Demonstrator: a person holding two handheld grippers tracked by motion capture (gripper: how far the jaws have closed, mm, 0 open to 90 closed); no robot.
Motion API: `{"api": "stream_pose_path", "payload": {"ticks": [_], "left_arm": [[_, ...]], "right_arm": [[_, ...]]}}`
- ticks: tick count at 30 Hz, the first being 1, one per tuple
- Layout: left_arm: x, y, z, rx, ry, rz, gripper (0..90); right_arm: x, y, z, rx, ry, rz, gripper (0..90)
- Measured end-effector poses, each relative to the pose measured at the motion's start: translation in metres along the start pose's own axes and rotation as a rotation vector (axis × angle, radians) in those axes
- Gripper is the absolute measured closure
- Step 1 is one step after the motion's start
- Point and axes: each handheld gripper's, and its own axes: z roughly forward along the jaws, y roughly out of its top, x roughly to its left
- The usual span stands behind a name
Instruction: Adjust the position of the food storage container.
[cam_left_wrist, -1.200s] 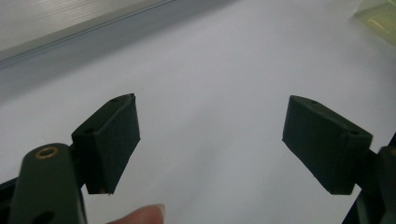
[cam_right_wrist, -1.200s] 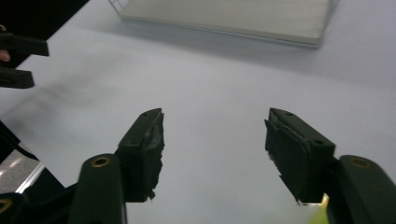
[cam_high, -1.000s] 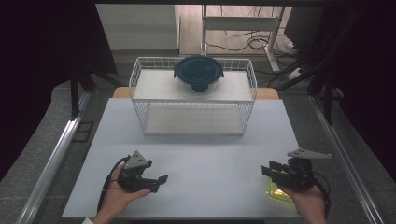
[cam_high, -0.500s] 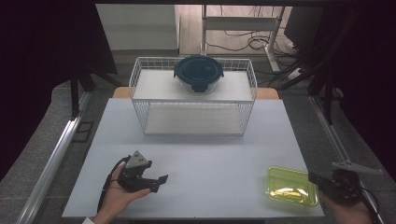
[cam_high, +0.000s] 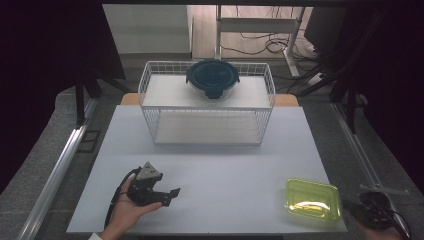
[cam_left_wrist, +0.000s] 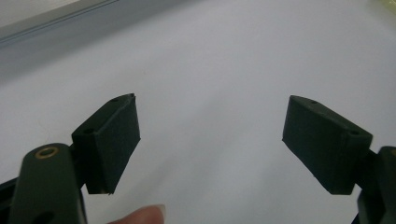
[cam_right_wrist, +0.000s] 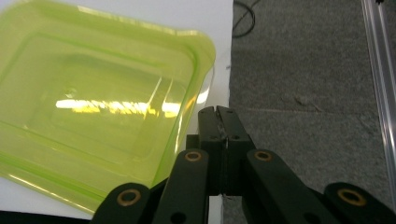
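At the left, near the front of the white counter (cam_high: 210, 165), the left gripper (cam_high: 167, 194) rests in the person's hand, pointing across the surface toward the right. Its fingers (cam_left_wrist: 108, 140) stand wide apart with nothing between them but bare counter.

Farther back, in the middle, a white wire basket (cam_high: 150, 90) stands with a round glass container with a dark blue lid (cam_high: 212, 77) sitting in it at the rear. Neither gripper is near it.

To the right, close to the front right corner of the counter, lies the yellow-green tray (cam_high: 312, 199), a shallow translucent plastic piece with rounded corners and a raised rim. It looks light and fairly stiff, though thin enough to flex, and its glossy surface throws back the light, so I would expect it to be slippery. The rim is the sensible place to take it: a pinch over the edge at a long side or near a corner, since the flat middle offers nothing to grip.

Just past the counter's edge, beside that tray, the right gripper (cam_right_wrist: 218, 112) hangs over the grey floor (cam_right_wrist: 308, 70). Its fingers are pressed together on nothing, their tips close to the tray's corner but apart from it.
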Motion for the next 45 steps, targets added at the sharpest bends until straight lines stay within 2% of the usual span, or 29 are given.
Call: {"api": "stream_pose_path", "payload": {"ticks": [4,11,18,20,23,29,40,45], "left_arm": [[0.001,0.000,0.000,-0.006,0.009,-0.003,19.4],[0.000,0.000,0.000,-0.001,0.008,0.000,19.4],[0.000,0.000,0.001,0.003,0.008,0.004,19.4],[0.000,0.000,0.001,0.004,0.007,0.005,19.4],[0.000,0.000,0.002,0.003,0.007,0.005,19.4],[0.000,0.000,0.002,0.004,0.007,0.006,19.4],[0.001,0.000,0.002,0.006,0.004,0.002,19.4],[0.001,0.000,0.003,0.007,0.003,0.002,19.4]], "right_arm": [[0.006,0.001,0.001,0.015,-0.011,-0.016,88.1],[0.014,0.001,0.003,0.035,0.011,-0.036,88.2],[0.029,0.003,0.004,0.047,0.064,-0.060,88.1],[0.034,0.004,0.005,0.051,0.087,-0.067,88.2],[0.040,0.006,0.007,0.049,0.144,-0.066,88.1],[0.058,0.010,0.009,0.047,0.192,-0.097,88.2],[0.087,0.019,0.017,0.054,0.236,-0.155,88.2],[0.092,0.022,0.020,0.053,0.244,-0.163,88.2]]}}
